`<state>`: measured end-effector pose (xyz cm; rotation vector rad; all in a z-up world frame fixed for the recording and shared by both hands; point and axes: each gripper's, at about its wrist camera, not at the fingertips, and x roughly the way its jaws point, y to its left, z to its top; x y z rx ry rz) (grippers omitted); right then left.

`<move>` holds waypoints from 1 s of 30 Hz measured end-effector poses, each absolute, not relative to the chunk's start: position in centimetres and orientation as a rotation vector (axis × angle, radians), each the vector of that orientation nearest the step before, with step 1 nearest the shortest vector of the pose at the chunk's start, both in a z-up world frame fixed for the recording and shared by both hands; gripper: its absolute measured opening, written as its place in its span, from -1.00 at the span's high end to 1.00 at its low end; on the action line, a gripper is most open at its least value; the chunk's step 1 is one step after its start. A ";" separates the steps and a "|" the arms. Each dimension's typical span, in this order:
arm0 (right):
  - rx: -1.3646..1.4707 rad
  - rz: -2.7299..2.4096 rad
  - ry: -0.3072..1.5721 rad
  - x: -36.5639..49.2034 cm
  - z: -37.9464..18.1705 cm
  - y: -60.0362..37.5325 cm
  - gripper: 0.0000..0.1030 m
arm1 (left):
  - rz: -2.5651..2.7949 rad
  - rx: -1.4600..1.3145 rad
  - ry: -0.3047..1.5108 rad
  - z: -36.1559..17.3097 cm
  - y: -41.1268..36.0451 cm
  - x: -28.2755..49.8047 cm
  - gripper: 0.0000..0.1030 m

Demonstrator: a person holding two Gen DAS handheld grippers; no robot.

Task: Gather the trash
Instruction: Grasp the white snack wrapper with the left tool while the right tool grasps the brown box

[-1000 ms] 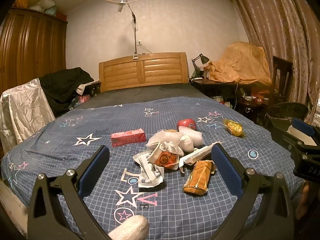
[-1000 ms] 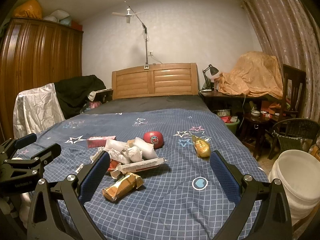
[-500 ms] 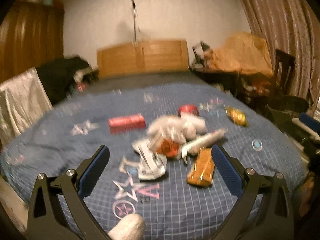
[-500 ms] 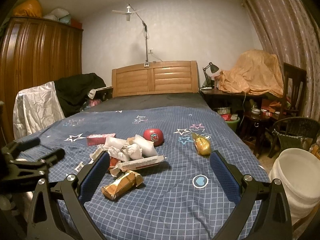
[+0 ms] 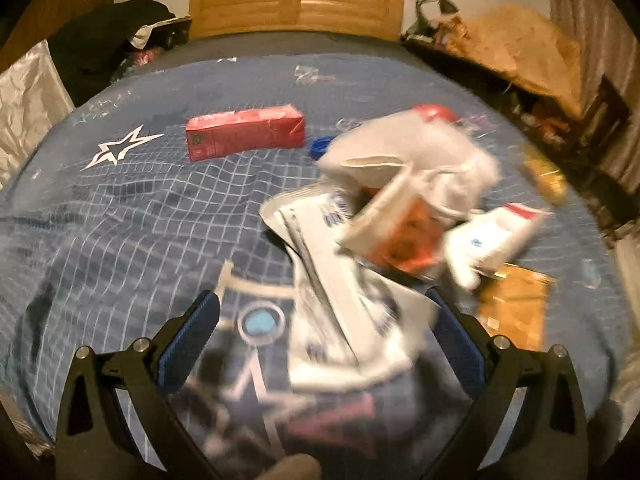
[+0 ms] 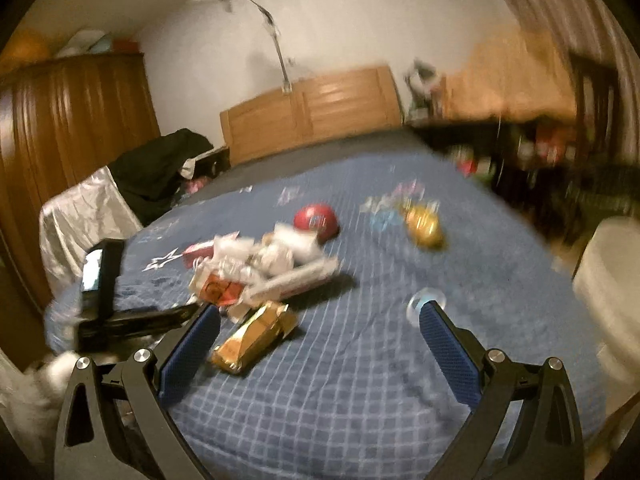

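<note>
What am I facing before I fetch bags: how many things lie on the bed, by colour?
Red: 2, a box and a round thing
Gold: 2, a near wrapper and a far packet
White: 1 heap, its pieces too blurred to count
Total: 5

Red carton (image 5: 244, 132); blue checked, star-printed bedspread (image 5: 120, 216).

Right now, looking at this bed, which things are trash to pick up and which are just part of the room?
Trash to collect:
crumpled white wrapper
red carton
gold packet
yellow wrapper
white tube box

Just lying about:
headboard
black clothes
wardrobe
white bucket, perhaps the bin
</note>
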<state>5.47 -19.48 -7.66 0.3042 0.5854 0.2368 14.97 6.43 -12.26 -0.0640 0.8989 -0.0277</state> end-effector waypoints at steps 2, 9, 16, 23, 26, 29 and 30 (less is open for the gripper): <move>0.372 0.285 0.658 6.6 -9.2 -19.3 -0.93 | -0.022 -0.079 0.927 -12.9 6.8 15.9 -0.86; 0.490 0.445 0.828 10.7 -12.2 -15.9 -0.88 | -0.069 -0.174 0.964 -13.4 8.7 15.8 -0.03; 0.533 0.477 0.948 16.7 -14.3 -12.0 -0.80 | -0.082 -0.182 0.980 -13.2 10.7 14.8 -0.10; 0.447 0.423 1.019 19.9 -15.4 -9.5 -0.45 | -0.032 -0.161 0.980 -13.3 11.2 16.3 -0.45; 0.422 0.435 1.027 20.4 -15.8 -8.9 0.09 | -0.057 -0.140 0.985 -13.6 10.8 16.6 0.00; 0.406 0.465 1.011 19.7 -15.2 -8.8 0.19 | -0.062 -0.153 0.962 -13.2 11.0 16.1 0.13; 0.401 0.471 1.004 19.3 -14.9 -8.9 0.24 | -0.057 -0.153 0.949 -12.9 11.1 15.6 0.13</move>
